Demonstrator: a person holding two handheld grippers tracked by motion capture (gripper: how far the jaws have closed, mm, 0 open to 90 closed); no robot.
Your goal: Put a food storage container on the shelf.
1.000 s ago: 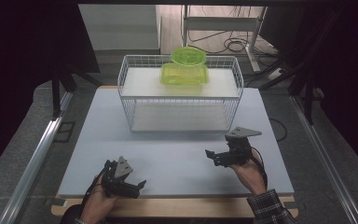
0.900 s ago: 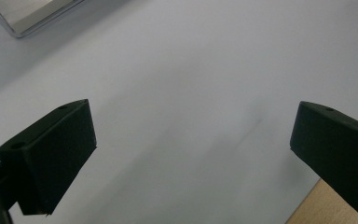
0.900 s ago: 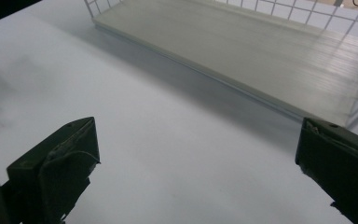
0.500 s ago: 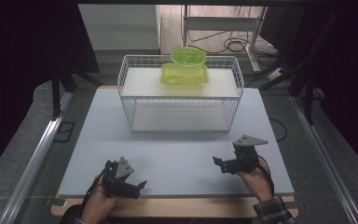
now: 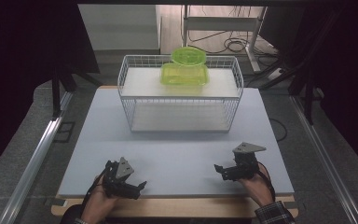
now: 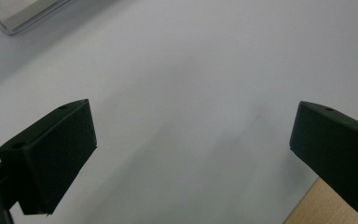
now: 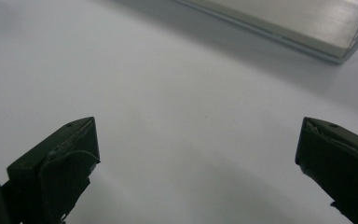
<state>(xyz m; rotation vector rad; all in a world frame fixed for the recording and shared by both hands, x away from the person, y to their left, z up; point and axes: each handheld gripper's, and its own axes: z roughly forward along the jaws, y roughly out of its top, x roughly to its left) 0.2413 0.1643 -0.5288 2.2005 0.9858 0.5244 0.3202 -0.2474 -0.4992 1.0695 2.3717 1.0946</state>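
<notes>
Two grippers rest low at the table's [image 5: 177, 158] near edge, both spread wide and empty: left gripper [image 5: 139, 188], then right gripper [image 5: 220, 169]. Well beyond both, between them, the green container [image 5: 184, 73] sits inside the wire basket [image 5: 135, 100].

Lab test bay: white table [image 5: 177, 154] ringed by dark curtains [image 5: 28, 56], aluminium rails [image 5: 37, 158] at the sides, loose cables [image 5: 235, 44] on the floor behind.

Pale grey bench [image 5: 177, 154] with wooden front edge, standing on grey floor [image 5: 23, 135]. Dark surroundings at both sides; cables [image 5: 233, 44] coiled on lit floor beyond, beside metal frame legs [image 5: 254, 32].
</notes>
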